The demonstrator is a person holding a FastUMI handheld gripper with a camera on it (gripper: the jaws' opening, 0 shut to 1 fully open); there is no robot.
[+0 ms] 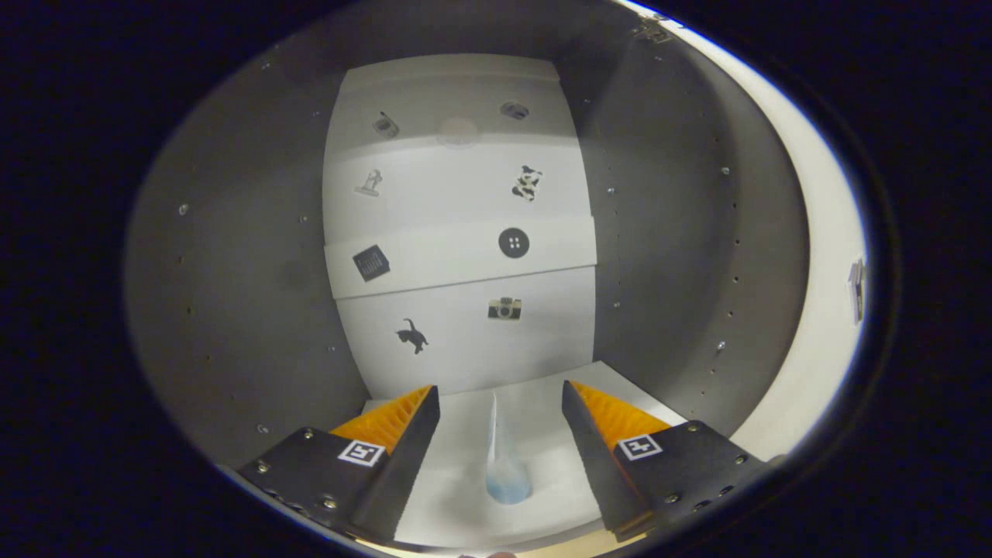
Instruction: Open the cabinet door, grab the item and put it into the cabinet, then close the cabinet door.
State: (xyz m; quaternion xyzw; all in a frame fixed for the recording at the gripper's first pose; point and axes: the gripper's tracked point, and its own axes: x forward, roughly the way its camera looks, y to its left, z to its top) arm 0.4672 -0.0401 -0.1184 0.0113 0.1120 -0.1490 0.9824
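Your gripper [501,403] is spread wide, touching nothing, inside the cabinet [232,271]. The item [505,465] (clear and bluish, perhaps a small cone) stands on the shelf [465,504] near its front edge; draw straight back, keeping both fingers off it.

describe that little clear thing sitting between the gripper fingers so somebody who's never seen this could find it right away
Look inside the open cabinet, with grey side walls and a white back panel dotted with small dark stickers. On its white floor, between the open gripper fingers and touching neither, lies the item. It is translucent and slender, narrow at the far end and widening to a rounded, bluish near end.
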